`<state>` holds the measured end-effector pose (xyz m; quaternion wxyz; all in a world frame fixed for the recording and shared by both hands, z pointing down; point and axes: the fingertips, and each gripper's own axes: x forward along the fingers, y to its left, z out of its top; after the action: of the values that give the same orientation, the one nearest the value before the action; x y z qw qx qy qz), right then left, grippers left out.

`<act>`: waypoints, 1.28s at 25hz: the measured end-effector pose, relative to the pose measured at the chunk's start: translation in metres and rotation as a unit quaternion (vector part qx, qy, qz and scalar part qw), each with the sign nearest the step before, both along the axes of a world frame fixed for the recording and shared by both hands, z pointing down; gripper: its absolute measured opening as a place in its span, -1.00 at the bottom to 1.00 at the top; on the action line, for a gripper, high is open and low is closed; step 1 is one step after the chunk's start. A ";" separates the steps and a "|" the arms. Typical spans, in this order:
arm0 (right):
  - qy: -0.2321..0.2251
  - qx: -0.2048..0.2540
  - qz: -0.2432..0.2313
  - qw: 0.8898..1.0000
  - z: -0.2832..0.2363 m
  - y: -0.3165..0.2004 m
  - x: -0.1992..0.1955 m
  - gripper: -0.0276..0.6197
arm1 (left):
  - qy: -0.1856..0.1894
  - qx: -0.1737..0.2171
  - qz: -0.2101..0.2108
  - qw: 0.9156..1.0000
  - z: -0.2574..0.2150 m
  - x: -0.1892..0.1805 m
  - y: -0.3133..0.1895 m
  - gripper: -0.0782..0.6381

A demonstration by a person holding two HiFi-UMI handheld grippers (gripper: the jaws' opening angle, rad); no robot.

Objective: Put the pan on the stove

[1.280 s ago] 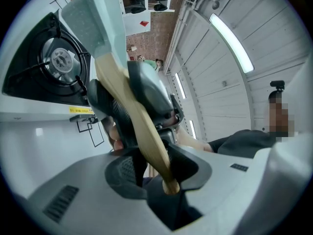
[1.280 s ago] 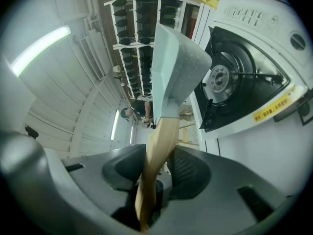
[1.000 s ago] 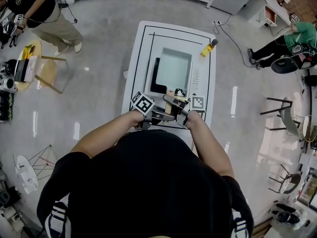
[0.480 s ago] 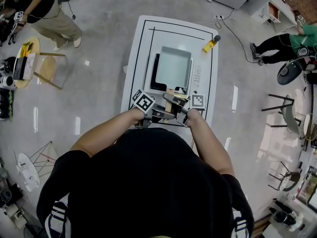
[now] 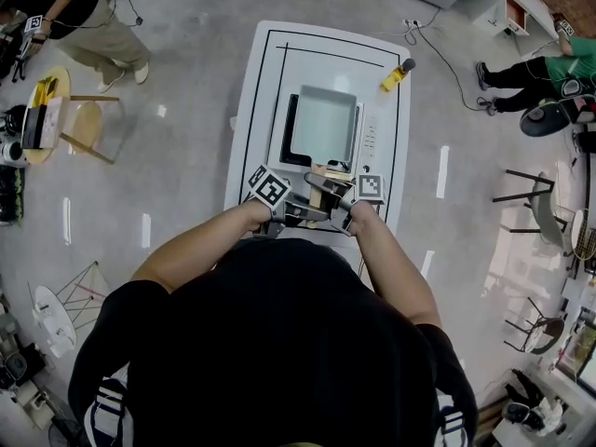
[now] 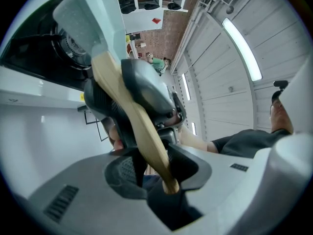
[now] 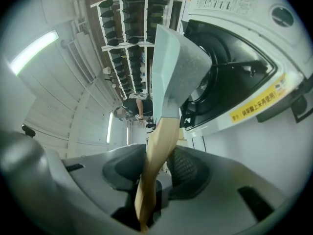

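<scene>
A pale grey-green square pan (image 5: 324,125) lies over the black burner of the white stove (image 5: 371,138) on the white table (image 5: 251,110). Whether it rests on the burner I cannot tell. Its wooden handle (image 5: 318,172) points toward me. My left gripper (image 5: 307,214) and right gripper (image 5: 328,194) are both shut on that handle, side by side. In the left gripper view the handle (image 6: 139,126) runs between the jaws up to the pan (image 6: 93,13), and the right gripper (image 6: 146,87) clamps it further along. The right gripper view shows the handle (image 7: 155,151), pan (image 7: 176,67) and burner (image 7: 230,77).
A yellow tool (image 5: 394,75) lies at the table's far right corner, with a cable on the floor behind it. A person (image 5: 84,17) stands at far left beside a wooden stool (image 5: 86,128). Another person (image 5: 549,63) sits at far right, near chairs (image 5: 535,203).
The head view has drifted slightly, so the table sits a little higher in the picture. Both grippers keep the same hold on the handle, and the pan has not visibly moved.
</scene>
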<state>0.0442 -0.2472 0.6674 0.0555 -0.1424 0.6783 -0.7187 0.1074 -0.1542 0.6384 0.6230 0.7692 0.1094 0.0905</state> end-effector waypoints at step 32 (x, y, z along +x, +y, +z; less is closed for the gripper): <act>0.002 -0.022 0.013 1.000 0.028 0.008 0.003 -0.50 | -0.016 -0.025 0.021 0.999 0.027 0.000 0.008 -0.43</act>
<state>0.0467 -0.2390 0.6959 0.0602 -0.1535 0.6607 -0.7324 0.1078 -0.1462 0.6651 0.6418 0.7493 0.1177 0.1130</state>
